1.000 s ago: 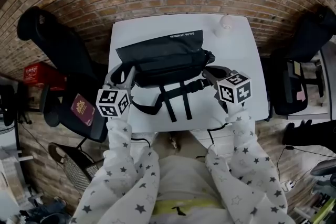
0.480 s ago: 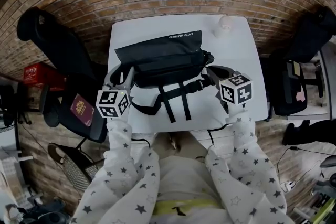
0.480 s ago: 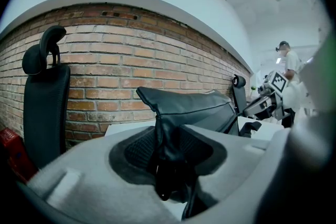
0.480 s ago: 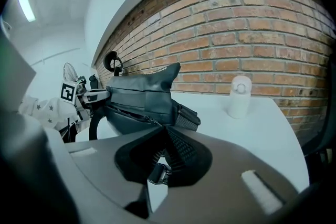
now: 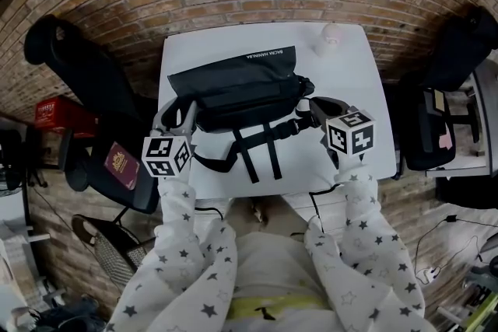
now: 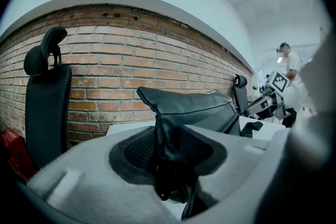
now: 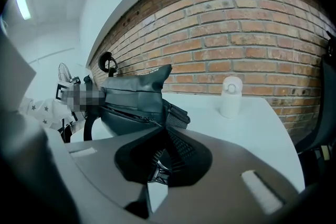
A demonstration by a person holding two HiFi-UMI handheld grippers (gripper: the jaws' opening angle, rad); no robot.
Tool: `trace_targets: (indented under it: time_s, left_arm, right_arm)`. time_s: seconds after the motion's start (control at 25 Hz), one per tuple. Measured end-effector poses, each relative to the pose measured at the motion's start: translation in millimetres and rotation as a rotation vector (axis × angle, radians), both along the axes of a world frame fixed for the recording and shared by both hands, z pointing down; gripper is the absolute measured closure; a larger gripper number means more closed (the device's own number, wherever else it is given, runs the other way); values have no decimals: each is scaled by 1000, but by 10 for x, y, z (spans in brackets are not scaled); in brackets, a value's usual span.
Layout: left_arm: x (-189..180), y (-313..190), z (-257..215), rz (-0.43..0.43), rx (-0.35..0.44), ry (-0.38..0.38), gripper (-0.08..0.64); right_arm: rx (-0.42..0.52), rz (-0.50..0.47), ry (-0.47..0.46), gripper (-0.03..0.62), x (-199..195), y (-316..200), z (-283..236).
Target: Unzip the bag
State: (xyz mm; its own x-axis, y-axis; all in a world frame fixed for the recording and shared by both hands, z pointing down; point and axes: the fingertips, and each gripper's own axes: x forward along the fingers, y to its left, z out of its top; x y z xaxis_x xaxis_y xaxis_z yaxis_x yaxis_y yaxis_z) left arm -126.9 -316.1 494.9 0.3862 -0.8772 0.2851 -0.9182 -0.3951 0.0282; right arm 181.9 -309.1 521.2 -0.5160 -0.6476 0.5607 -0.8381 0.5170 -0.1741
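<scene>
The unzipping looks barely begun. At the left, the left gripper (image 5: 181,110) pins a pinched-up fold of the black fabric bag with straps (image 5: 241,85), which lies across the middle of the white table (image 5: 354,70) in front of the brick wall. In the right gripper view the zip line (image 7: 131,113) along the bag's side reads as closed over the stretch that shows, and from the head view no opening is visible in the bag. Almost the whole run of the zip seems left to do.

Left gripper (image 6: 170,160): it points slightly downward at the bag's left end, jaws partly apart only because the thick dark fabric fills them – an anchoring hold. Right gripper (image 5: 315,108): it tilts down more steeply at the bag's right end, near the strap buckle. Seen from its own camera, the right gripper (image 7: 160,157) has its jaws nearly together, nipping a small silvery metal tab (image 7: 156,169) – most likely the zip pull. Both star-printed sleeves (image 5: 187,245) reach forward, elbows close to the body.
</scene>
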Motion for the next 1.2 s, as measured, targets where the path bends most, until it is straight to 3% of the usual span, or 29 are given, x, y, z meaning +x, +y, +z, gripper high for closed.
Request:
trace_targets:
  time_s: [0.56,0.68,0.88,1.04,1.2]
  left_arm:
    - [-25,20,-14,-27,-14,45,407]
    - [-33,51,-32,-43,-16,47,399]
    - [-90,165,-107,-106,8,62,393]
    - [-27,300,-204,-119,24,54,415]
    - [90,402,-289,-104,35,57,479]
  right_arm:
    - [15,10,5,570,-27,44,62]
    - [49,10,-33,491,-81,47,11]
    - [114,10,-48,472,-104,32,-116]
    - [166,16,-93,489,-77,45,-291]
    - [216,-16,-116,561,-178,103,-432]
